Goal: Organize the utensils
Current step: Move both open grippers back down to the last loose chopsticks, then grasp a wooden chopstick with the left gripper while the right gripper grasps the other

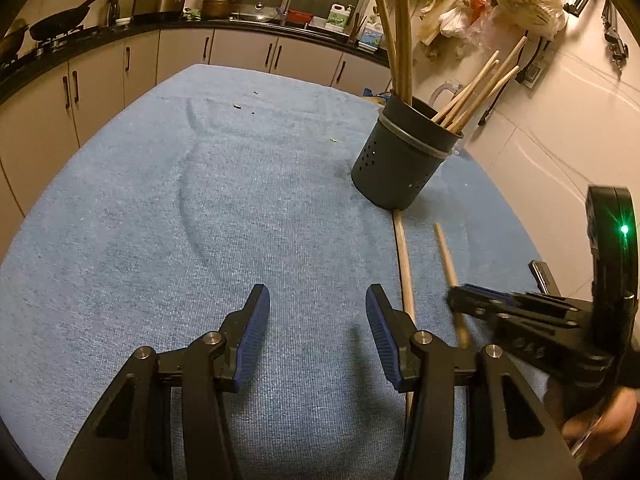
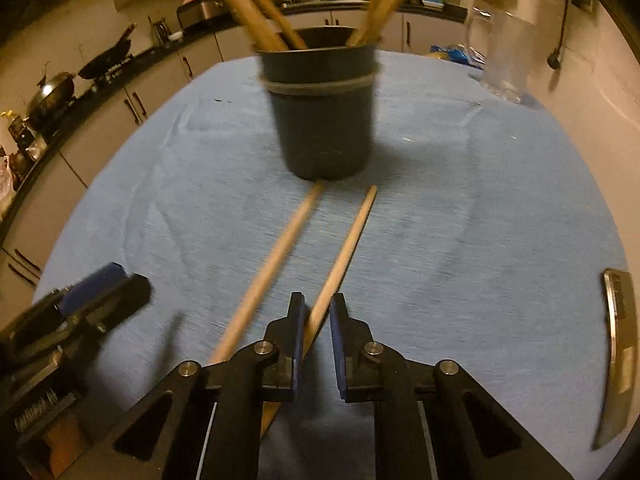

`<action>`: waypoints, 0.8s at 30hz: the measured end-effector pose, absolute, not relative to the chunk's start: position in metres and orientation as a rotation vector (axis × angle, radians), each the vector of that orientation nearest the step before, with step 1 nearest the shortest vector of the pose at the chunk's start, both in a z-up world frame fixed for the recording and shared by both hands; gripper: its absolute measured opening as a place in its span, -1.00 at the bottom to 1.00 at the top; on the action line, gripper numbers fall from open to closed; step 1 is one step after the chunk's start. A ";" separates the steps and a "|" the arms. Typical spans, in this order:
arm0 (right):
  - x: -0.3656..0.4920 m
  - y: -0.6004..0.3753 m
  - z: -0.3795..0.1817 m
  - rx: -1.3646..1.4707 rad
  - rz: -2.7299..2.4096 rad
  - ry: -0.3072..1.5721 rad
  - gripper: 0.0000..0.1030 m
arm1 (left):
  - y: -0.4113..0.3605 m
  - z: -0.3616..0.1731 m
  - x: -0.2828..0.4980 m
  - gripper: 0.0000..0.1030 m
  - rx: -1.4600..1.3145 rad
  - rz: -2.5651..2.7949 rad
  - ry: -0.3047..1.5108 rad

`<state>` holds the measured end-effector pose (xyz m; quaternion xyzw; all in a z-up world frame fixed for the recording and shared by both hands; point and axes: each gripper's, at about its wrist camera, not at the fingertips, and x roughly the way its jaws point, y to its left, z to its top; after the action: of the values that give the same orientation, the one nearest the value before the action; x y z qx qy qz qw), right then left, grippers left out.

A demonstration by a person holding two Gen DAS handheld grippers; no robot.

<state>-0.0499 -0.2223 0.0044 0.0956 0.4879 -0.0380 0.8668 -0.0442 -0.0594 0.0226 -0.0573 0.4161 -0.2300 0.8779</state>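
Two loose chopsticks lie side by side on the blue cloth just in front of the dark holder: one points at its base, the other beside it. The right gripper has nearly closed around the second chopstick's near end. The left gripper hovers half open and empty near the holder.

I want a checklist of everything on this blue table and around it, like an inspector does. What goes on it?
Surface: blue cloth, a few crumbs.
Job's things: dark holder with chopsticks standing in it; two loose chopsticks on the cloth, left chopstick and right chopstick.
Clutter: knife at the right edge; clear jug.
Grippers: left gripper open, empty; right gripper nearly shut around the right chopstick.
Cables: black cord on the wall.
Surroundings: kitchen counter, pans, cabinets.
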 end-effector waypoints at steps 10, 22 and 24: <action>-0.067 -0.296 0.007 0.326 -0.163 1.064 -0.65 | -0.061 0.019 -0.042 -0.06 -0.118 -0.487 0.887; -0.037 -0.294 0.009 0.330 -0.146 1.071 -0.85 | -0.069 0.017 -0.040 -0.06 -0.079 -0.479 0.920; -0.042 -0.292 0.012 0.392 -0.074 1.042 -0.86 | -0.074 0.019 -0.039 -0.06 -0.068 -0.495 0.949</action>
<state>-0.0425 -0.2917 0.0121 0.1858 0.4944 -0.0352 0.8484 -0.0395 -0.0736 0.0191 -0.0326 0.4523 -0.2358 0.8595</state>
